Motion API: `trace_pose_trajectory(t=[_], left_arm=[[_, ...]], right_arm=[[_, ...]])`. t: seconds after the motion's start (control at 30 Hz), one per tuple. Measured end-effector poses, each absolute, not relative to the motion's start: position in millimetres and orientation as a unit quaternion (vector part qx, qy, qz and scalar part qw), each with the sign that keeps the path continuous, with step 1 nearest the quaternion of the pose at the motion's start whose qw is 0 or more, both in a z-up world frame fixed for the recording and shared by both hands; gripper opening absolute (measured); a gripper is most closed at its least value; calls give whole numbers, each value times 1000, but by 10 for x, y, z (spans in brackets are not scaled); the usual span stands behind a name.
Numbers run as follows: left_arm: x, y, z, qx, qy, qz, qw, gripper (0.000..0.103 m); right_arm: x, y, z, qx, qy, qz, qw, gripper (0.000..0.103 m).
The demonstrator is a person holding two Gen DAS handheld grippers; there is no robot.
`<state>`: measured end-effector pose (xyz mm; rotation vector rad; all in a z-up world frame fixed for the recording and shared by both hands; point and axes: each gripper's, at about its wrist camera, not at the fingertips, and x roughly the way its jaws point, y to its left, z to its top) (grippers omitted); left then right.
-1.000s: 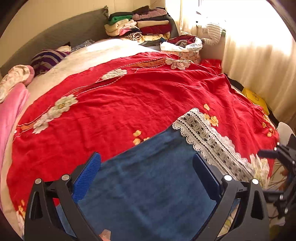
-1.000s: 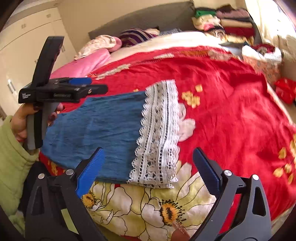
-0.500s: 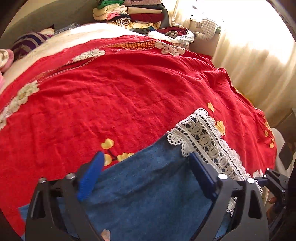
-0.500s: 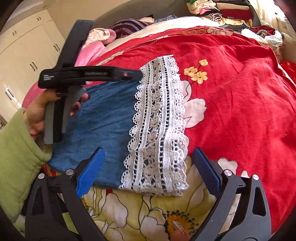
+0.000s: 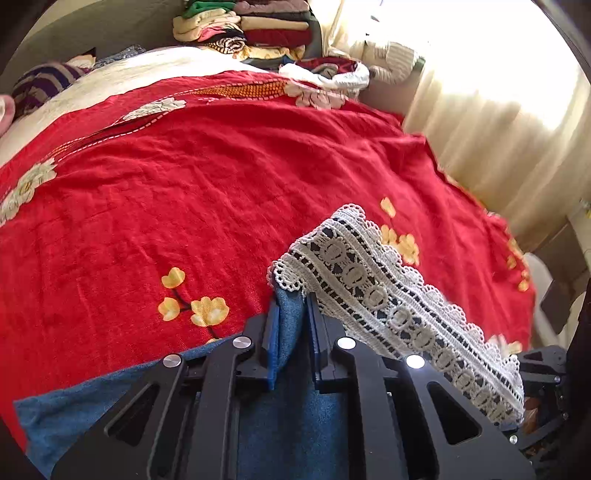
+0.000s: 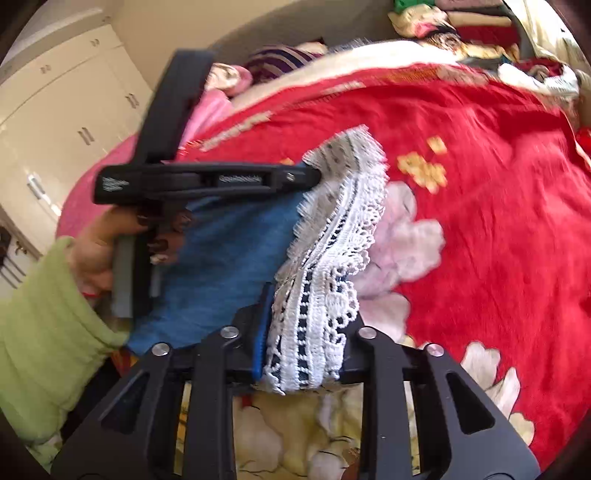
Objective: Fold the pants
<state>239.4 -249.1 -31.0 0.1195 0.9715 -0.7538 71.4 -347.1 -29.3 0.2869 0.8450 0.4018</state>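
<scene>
Low centre of both wrist views: left gripper (image 5: pixel 291 332) and right gripper (image 6: pixel 301 332), fingers clamped on pants (image 5: pixel 288 417) hem over red bedspread (image 5: pixel 184 192). Risk: thin lace trim (image 6: pixel 332 236) bite slips, fold skews.

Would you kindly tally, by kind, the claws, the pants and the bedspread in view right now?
Claws: 2, the left claw and right claw, each shut on the pants
Pants: 1
Red bedspread: 1
Total: 4

Open red bedspread (image 5: pixel 229 192) ahead, stacked clothes (image 5: pixel 251 29) far end, curtain (image 5: pixel 491 122) right
</scene>
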Motion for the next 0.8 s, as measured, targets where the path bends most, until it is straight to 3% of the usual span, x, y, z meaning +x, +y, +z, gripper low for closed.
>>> trace_pose_trajectory(t=[0.33, 0.53, 0.7, 0.8], left_arm=[[2226, -1559, 181, -56, 405, -354, 841, 11], [2114, -781, -50, -100, 427, -287, 852, 13], [2007, -16, -180, -183, 429, -229, 854, 31], [1898, 409, -185, -249, 403, -218, 853, 32]], right_arm=[[665, -2810, 327, 87, 340, 294, 889, 17], [764, -2120, 248, 42, 357, 349, 865, 17], [795, -1544, 46, -12, 387, 380, 840, 16], [664, -1297, 45, -46, 385, 391, 835, 17]])
